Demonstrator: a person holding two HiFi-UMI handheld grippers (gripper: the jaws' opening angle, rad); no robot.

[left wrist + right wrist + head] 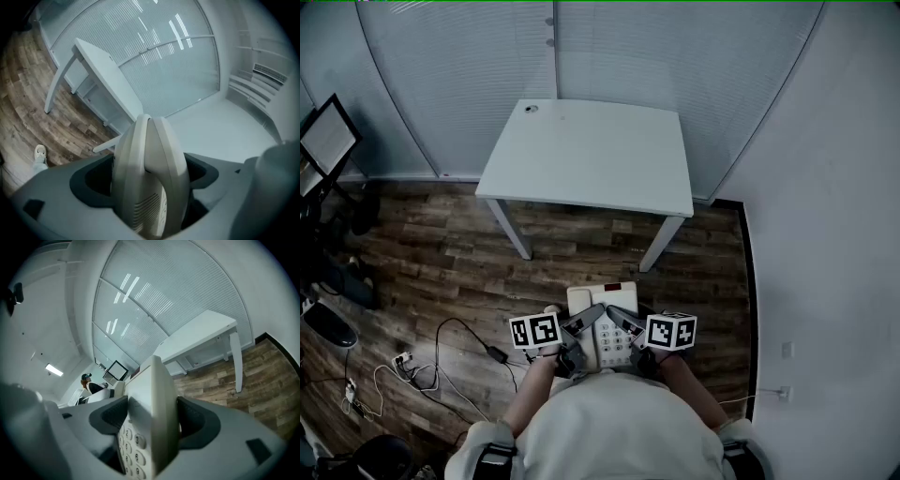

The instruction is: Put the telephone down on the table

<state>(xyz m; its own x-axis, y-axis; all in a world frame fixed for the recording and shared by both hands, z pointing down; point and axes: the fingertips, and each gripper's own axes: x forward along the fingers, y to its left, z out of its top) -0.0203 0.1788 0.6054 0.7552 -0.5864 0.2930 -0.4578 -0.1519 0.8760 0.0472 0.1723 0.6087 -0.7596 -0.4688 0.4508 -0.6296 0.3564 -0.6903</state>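
Telephone (598,300) is in the air right in front of my chest, over the wood floor (441,262), carried between both tools. Left tool (584,325) has its left edge and right tool (623,323) has its right edge. The marker cubes sit just outboard on either side.

Left gripper view: the phone runs edge-on up the middle between the jaws, with both dark pads pressed on it. It shows as two cream shells meeting at the top, and I can't tell which is which. There is a slotted grille low on the casing.

Right gripper view: the phone is edge-on here too, pinched between the pads. The keypad (131,446) faces left, with round number keys showing.

Both tools are clamped on the telephone, with nothing else in them.

Looks: a cream plastic desk set, roughly rectangular, with pale keys on top in the head view.

Worktop (591,155): white, standing ahead of me against the frosted glass wall (469,56), well apart from the phone. The phone is not on it yet.

Cables (441,366) lie on the floor to my left, and a monitor (328,141) stands at the far left.
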